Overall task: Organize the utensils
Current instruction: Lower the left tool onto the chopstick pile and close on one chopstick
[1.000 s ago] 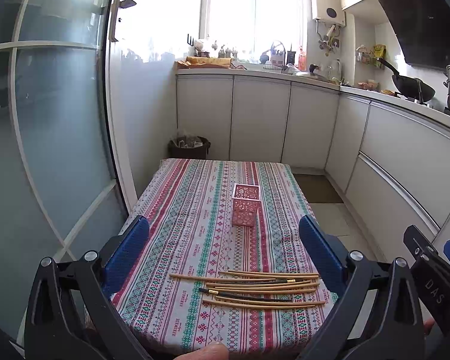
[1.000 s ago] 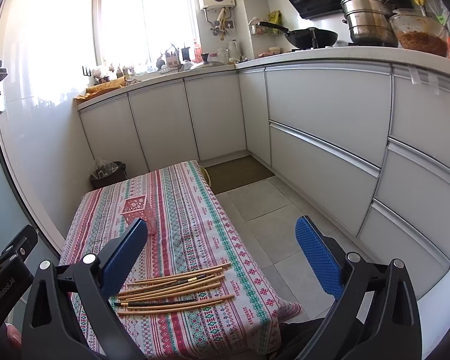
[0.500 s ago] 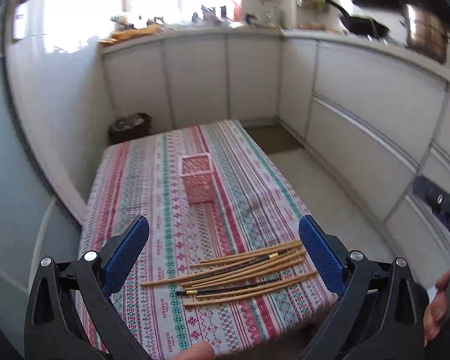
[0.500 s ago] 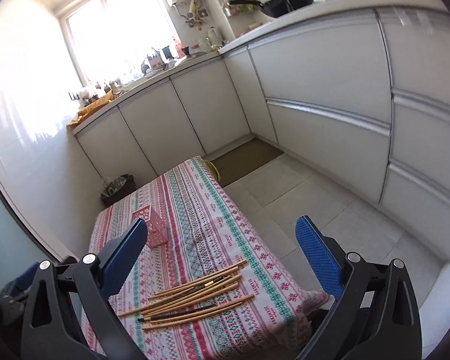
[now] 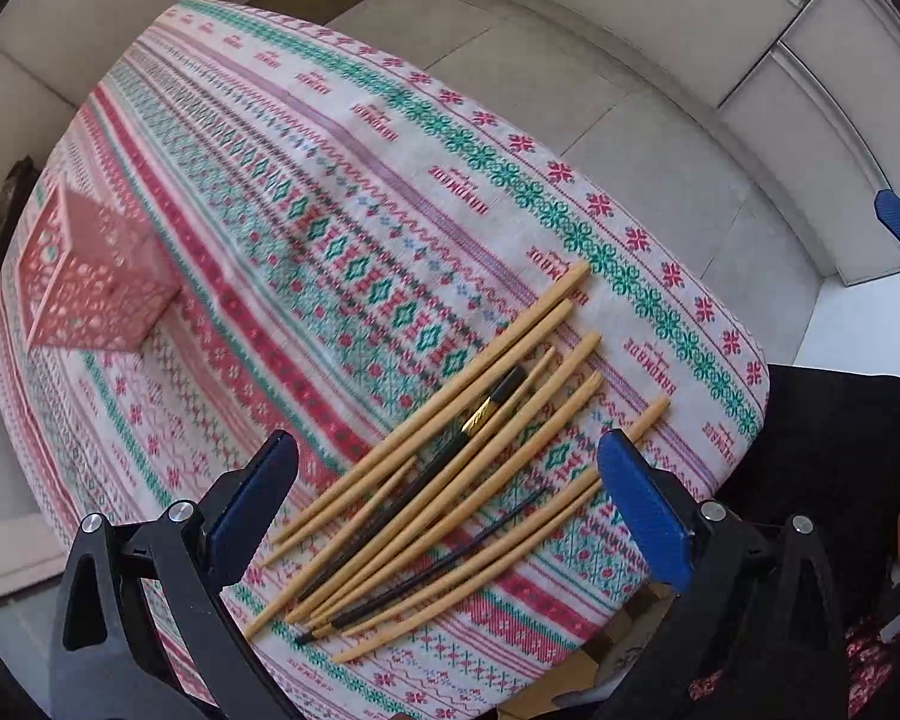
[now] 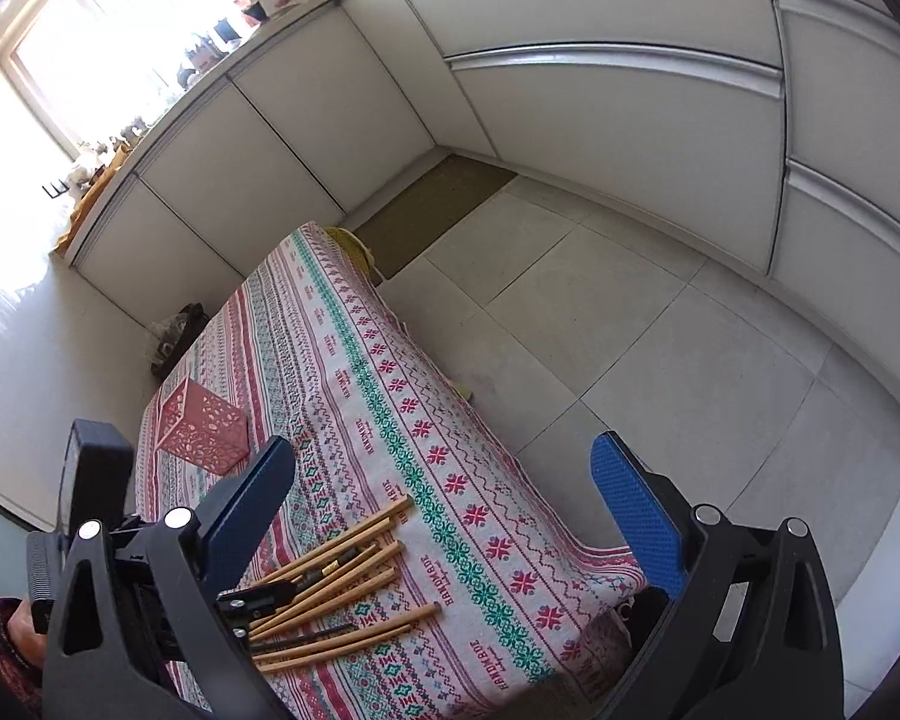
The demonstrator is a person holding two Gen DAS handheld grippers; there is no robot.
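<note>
Several wooden chopsticks (image 5: pixel 450 468) and a dark pair lie in a loose bundle near the table's front edge, on a patterned tablecloth (image 5: pixel 342 192). A pink perforated holder (image 5: pixel 90 282) stands farther back on the left. My left gripper (image 5: pixel 444 498) is open, low over the bundle, with the chopsticks between its blue fingers. My right gripper (image 6: pixel 444 504) is open and empty, higher up and to the right. The chopsticks (image 6: pixel 342 594) and the holder (image 6: pixel 201 429) also show in the right wrist view, with the left gripper's body (image 6: pixel 96 480) at the left.
White cabinets (image 6: pixel 600 96) line the back and right walls. Tiled floor (image 6: pixel 660 348) lies right of the table, with a brown mat (image 6: pixel 438 204) by the cabinets. A dark bin (image 6: pixel 177 330) sits at the table's far end. A person's dark clothing (image 5: pixel 840 456) is at the table's near right corner.
My left gripper has dropped down and tilted over the chopsticks, which now fill its view. My right gripper has tilted downward and to the right. Both stay open.
</note>
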